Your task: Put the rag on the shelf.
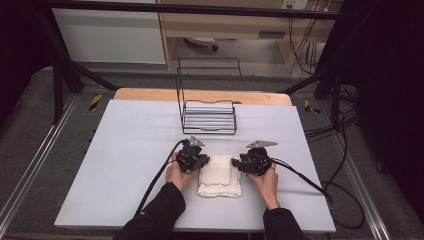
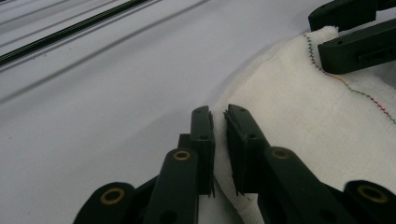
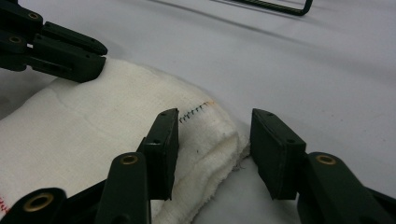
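Holding the folded white cloth (image 1: 219, 176) at table centre | your left gripper (image 2: 219, 140) pinches its edge, anchoring it | your right gripper (image 3: 212, 149) stands half-wide around the far corner fold, pads not yet pressing

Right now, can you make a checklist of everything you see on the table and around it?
Surface: white table, bare around the work.
Job's things: folded white cloth with coloured stitching, lying flat.
Clutter: black wire rack behind the cloth.
Grippers: left gripper pinches the cloth's edge; right gripper straddles a corner, jaws apart.
Cables: black cables trail from both grippers.
Surroundings: dark frame, grey floor, wooden furniture.
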`<state>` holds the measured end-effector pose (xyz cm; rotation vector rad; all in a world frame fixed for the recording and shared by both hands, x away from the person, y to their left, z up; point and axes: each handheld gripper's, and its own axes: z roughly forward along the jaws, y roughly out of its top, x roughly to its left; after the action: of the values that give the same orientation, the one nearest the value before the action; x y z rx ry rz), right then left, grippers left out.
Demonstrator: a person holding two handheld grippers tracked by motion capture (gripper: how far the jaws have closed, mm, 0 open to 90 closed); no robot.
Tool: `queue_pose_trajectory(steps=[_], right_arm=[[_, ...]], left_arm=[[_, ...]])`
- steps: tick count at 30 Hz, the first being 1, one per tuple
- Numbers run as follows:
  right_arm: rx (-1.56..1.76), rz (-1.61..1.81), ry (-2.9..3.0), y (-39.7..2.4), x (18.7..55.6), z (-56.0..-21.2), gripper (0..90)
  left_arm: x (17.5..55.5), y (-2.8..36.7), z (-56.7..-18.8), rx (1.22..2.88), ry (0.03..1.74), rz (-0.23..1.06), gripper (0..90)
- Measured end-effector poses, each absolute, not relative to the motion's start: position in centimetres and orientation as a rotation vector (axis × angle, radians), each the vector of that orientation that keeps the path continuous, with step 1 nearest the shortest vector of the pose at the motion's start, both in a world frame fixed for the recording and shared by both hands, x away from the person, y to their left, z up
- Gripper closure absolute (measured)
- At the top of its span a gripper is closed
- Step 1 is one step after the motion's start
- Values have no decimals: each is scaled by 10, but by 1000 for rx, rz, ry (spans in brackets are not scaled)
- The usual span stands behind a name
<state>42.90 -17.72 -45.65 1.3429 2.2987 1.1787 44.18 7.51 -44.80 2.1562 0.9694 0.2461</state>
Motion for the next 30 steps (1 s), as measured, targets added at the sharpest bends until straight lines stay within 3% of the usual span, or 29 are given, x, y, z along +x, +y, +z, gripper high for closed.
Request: queue_pose_trajectory(steps=[3,6,10,19,30], right_arm=[[1365,1180,2305,-177,428,-456,591],[1403,1203,2324,-176,427,-455,699],[1424,1222,2338,-176,427,-455,754],[1416,1202,2335,-172,425,-453,808],[1376,1264,2305,-173,420,-444,814]], left_arm=[[442,75,-448,2149,974,237,802],[442,76,-449,2141,972,238,802],[441,77,-450,2138,959,249,804],[443,80,-450,2108,993,199,818],[439,89,-445,2038,1013,197,835]])
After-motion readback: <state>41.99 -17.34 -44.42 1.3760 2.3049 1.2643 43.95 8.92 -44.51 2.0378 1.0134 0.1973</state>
